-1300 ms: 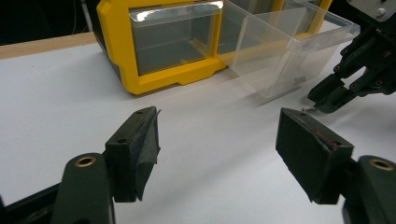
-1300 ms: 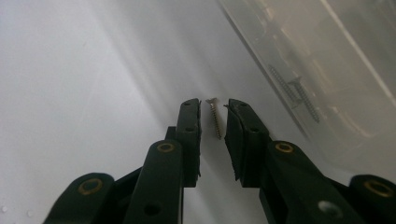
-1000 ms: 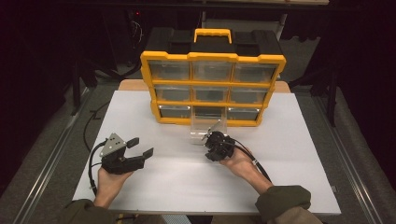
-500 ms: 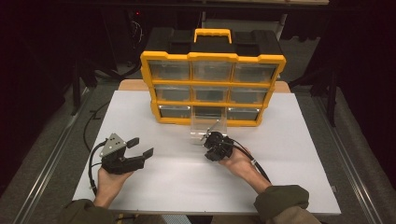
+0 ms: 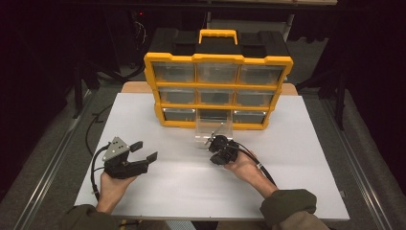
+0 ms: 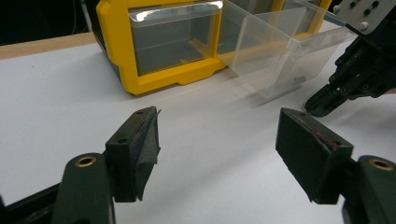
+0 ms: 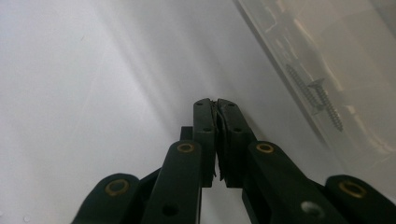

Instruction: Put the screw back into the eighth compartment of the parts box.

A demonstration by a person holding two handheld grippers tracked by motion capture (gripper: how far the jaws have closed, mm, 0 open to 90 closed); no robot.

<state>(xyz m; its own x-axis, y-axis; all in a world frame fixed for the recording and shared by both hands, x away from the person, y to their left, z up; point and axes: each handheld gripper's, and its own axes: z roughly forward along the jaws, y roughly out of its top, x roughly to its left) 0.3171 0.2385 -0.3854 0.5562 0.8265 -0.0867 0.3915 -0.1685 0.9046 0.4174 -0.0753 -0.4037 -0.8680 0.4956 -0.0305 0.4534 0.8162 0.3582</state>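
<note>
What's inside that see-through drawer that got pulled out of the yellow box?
The clear drawer holds two screws, lying side by side on its bottom. The right tongs are shut beside it, outside. The drawer's far end, inside the yellow box, is hidden.

The one change lies at the right gripper [image 5: 216, 145], which sits just near of the clear drawer [image 5: 214, 132] pulled out from the bottom row of the yellow organizer [image 5: 218, 60]. Its jaws have just been closing, and in the right gripper view the two black pads [image 7: 215, 122] now stand pressed flat against each other. Nothing shows between them: the pads meet over the bare white table [image 7: 70, 93], and the two screws [image 7: 315, 95] inside the drawer lie apart from the tips, off to the right behind the clear wall.
</note>
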